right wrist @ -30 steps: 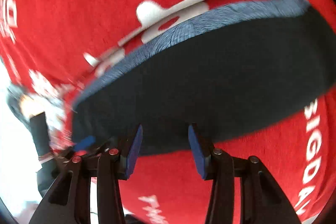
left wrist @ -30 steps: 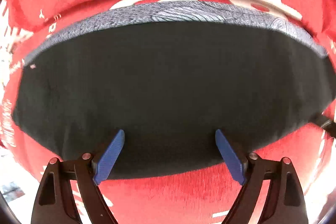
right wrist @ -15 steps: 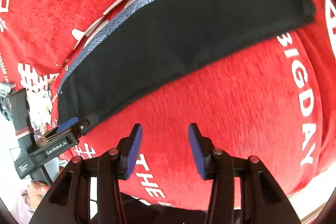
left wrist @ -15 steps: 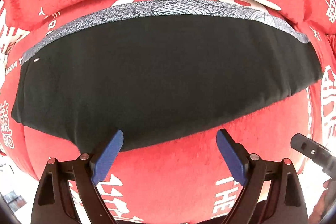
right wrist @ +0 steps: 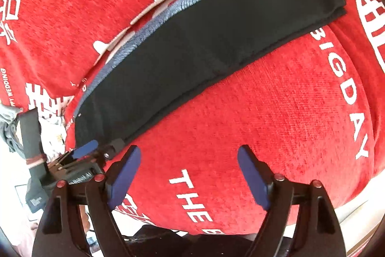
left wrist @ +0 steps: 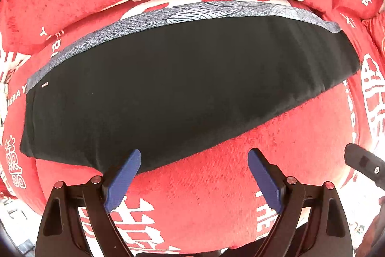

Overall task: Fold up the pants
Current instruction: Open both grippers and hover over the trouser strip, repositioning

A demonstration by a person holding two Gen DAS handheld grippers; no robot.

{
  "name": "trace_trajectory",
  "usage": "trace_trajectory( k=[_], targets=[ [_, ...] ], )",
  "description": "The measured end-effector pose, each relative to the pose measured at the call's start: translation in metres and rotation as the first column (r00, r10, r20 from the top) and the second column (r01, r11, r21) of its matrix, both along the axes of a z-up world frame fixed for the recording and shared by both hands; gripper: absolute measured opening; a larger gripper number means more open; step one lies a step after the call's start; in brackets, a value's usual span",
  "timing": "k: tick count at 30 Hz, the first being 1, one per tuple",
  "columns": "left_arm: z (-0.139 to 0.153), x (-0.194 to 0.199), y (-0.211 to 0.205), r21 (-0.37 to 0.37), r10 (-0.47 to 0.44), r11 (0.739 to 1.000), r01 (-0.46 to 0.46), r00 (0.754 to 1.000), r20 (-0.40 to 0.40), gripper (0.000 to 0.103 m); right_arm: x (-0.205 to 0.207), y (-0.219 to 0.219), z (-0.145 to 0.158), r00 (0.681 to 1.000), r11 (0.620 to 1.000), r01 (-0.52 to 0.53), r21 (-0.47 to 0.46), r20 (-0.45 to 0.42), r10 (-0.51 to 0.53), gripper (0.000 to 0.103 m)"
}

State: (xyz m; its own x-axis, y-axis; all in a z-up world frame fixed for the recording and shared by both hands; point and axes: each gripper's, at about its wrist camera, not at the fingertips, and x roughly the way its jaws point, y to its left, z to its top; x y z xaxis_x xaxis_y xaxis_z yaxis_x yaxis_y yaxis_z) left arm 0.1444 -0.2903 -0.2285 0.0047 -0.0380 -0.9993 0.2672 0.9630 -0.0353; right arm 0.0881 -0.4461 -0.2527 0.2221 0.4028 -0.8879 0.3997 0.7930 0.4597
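Pants [right wrist: 211, 49]: black, folded flat on red cover [right wrist: 276, 112], grey patterned band along far edge.
Right gripper [right wrist: 190, 172]: jaws just opened wide, nothing between, over bare cover.
Left gripper [right wrist: 96, 148]: at pants' near-left corner.

**Two black handheld grippers with blue finger pads**

The left gripper [left wrist: 193, 181] has two black plastic arms built as open triangular frames, each with a cut-out slot. Small round reddish-silver screw heads sit at the linkage joints. Each finger [left wrist: 124, 178] ends in a flat, textured, royal-blue pad.

The right gripper [right wrist: 189, 176] has the same build: black frames, round metallic screws, blue pads [right wrist: 252, 181]. To the left of the right gripper, the other tool shows from the side: a black body with small white lettering, too blurred to read, an upright black handle with a pale band around it, and a blue pad tip.
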Motion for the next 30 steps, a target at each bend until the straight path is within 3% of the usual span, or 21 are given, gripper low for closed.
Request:
trace_trajectory(
  k=[11, 30],
  targets=[
    [-0.004, -0.004, -0.031, 0.024, 0.02, 1.0, -0.02, 0.999, -0.03, 0.091, -0.003, -0.025, -0.003, 0.999, 1.0, 0.011, 0.019, -0.041, -0.01, 0.089],
    [-0.018, 0.007, -0.125, 0.084, 0.013, 0.996, -0.008, 0.998, -0.058, 0.091, 0.009, -0.13, -0.022, 0.995, 0.998, 0.047, 0.044, -0.086, -0.043, 0.089]
  ],
)
